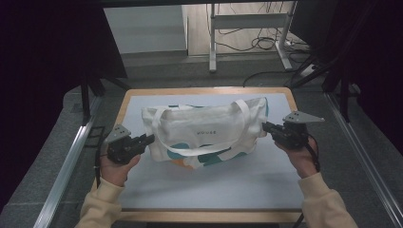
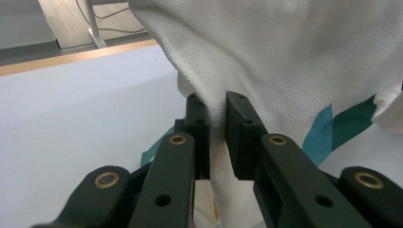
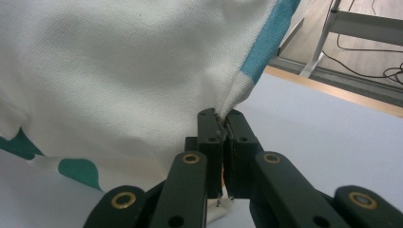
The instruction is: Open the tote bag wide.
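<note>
The left gripper (image 1: pixel 151 138) is clamping a fold of cloth at the left end of the tote bag (image 1: pixel 204 130), its jaws pinching the white weave in the left gripper view (image 2: pixel 216 118). The bag is lying flat on the table (image 1: pixel 214 183), near its far half, long axis running left to right, handles looping toward the person. Small lettering is showing on its front, too small to read. The right gripper (image 1: pixel 264 126) is gripping the bag's right end, jaws nearly together on the fabric edge (image 3: pixel 223 118).

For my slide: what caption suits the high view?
Left tool and right tool pinch opposite ends of a tote bag.
</note>
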A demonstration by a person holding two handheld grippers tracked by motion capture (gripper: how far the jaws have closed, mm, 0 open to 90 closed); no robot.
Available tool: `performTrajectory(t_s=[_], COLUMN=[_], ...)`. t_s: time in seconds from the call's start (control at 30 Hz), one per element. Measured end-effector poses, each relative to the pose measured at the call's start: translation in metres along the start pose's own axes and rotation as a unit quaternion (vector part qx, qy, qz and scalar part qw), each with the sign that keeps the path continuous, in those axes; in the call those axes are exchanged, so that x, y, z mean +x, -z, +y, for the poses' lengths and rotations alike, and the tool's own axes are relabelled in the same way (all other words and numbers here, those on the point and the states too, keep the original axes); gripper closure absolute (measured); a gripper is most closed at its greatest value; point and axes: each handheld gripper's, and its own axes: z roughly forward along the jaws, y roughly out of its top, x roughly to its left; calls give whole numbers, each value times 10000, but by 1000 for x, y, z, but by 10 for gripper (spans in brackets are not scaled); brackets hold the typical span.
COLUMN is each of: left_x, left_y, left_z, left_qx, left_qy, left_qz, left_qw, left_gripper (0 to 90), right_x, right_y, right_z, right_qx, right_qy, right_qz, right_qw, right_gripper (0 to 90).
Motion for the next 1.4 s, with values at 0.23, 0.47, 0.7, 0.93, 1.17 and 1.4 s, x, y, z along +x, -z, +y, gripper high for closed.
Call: performTrajectory(t_s=[0.23,0.47,0.7,0.93,1.17,1.4], left_x=[-6,-13,-13,-14,-14,-14], left_y=[4,6,1,-6,-11,-15], left_z=[-10,-21,-32,-40,-43,-48], left_qx=[-31,-27,116,251,318,389], left_qy=[-69,-236,-250,-256,-239,-263], left_qz=[26,63,78,116,116,135], left_qw=[10000,9997,9996,9993,9991,9988], left_gripper=[811,817,825,834,836,839], right_x=[3,5,7,8,8,9], right_y=[5,6,-2,-9,-15,-19], right_z=[-14,-26,-37,-47,-54,-59], right_qx=[-70,-40,107,194,256,283], right_qy=[-6,-22,-21,-71,-125,-164], right_qz=[67,134,129,115,96,103], right_qw=[10000,9999,9999,9997,9995,9994], right_gripper=[856,857,857,857,857,857])
